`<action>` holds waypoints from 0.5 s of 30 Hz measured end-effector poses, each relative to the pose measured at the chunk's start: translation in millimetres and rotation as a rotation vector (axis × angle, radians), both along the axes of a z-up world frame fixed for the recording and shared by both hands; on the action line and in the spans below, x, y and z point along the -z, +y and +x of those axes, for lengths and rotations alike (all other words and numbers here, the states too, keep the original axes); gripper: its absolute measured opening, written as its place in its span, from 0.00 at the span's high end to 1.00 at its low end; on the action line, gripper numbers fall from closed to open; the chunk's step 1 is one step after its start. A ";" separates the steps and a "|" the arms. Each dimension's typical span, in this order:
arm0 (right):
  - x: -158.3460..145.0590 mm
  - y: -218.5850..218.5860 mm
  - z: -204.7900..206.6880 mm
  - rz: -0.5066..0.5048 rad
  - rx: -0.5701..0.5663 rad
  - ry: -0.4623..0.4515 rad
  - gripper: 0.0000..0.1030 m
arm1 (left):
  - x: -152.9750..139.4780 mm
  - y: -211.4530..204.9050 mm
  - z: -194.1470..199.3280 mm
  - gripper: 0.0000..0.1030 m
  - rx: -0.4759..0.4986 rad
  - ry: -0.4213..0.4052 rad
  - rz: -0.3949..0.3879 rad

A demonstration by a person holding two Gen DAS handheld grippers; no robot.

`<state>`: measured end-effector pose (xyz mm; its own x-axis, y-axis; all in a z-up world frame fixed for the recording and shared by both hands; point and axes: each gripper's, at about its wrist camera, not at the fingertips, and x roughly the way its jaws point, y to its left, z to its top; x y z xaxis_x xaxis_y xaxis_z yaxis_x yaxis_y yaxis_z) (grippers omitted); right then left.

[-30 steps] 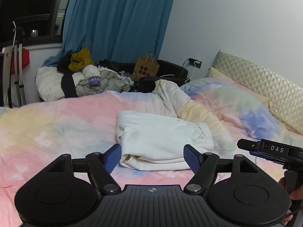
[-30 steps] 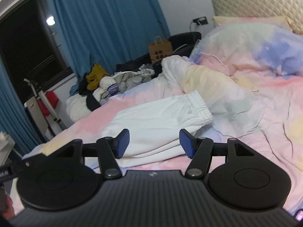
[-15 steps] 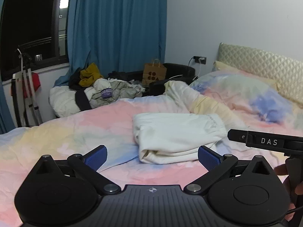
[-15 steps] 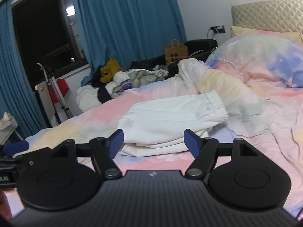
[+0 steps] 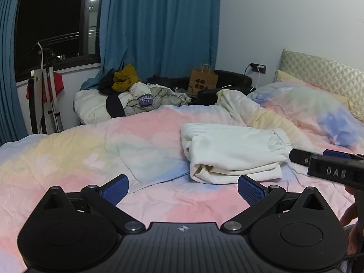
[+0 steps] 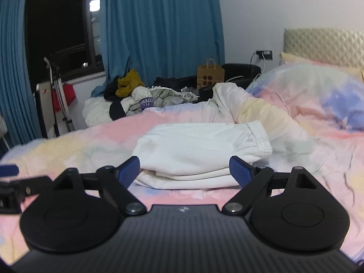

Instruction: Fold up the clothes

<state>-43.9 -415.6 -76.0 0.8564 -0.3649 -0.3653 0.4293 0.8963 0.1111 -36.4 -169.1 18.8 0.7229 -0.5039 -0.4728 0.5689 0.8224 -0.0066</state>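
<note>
A folded white garment with an elastic waistband [image 5: 234,152] lies on the pastel bedspread [image 5: 91,154]; it also shows in the right wrist view [image 6: 200,150]. My left gripper [image 5: 183,190] is open and empty, held back from the garment and to its left. My right gripper [image 6: 184,169] is open and empty, just in front of the garment's near edge; its body shows at the right of the left wrist view [image 5: 329,170].
A pile of unfolded clothes [image 5: 136,97] lies at the far edge of the bed. A brown paper bag [image 5: 202,82] stands behind it. Blue curtains [image 5: 159,22] hang at the back. A rumpled duvet [image 5: 295,109] and the headboard [image 5: 323,77] are at the right.
Both grippers have pulled back and up from the folded garment. The left gripper's jaws have opened wider and it has shifted left.
</note>
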 end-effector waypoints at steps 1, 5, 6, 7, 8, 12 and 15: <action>0.3 3.3 1.2 -0.017 -0.003 0.009 0.15 | -0.5 1.4 -0.2 0.00 -0.002 -0.001 0.000; 0.5 6.0 1.6 -0.025 -0.001 0.012 0.15 | -2.7 6.9 -2.2 0.00 -0.015 -0.014 0.003; 0.4 5.3 1.0 -0.020 0.001 0.010 0.15 | -2.9 7.9 -2.4 0.00 -0.018 -0.016 0.005; 0.4 4.5 0.3 -0.014 0.003 0.007 0.15 | -3.0 8.8 -2.4 0.00 -0.021 -0.015 0.006; 0.5 3.4 -0.5 -0.008 0.007 0.005 0.15 | -3.1 9.7 -2.4 0.00 -0.025 -0.015 0.006; 0.6 0.9 -2.8 0.007 0.014 0.004 0.15 | -3.4 12.0 -2.9 0.00 -0.040 -0.014 0.012; 0.5 0.7 -3.2 0.010 0.013 0.006 0.15 | -4.0 11.7 -4.7 0.00 -0.042 -0.017 0.016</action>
<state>-47.0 -414.9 -76.4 0.8495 -0.3720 -0.3740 0.4413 0.8896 0.1177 -41.1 -157.4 22.8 0.7513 -0.4650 -0.4684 0.5336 0.8456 0.0164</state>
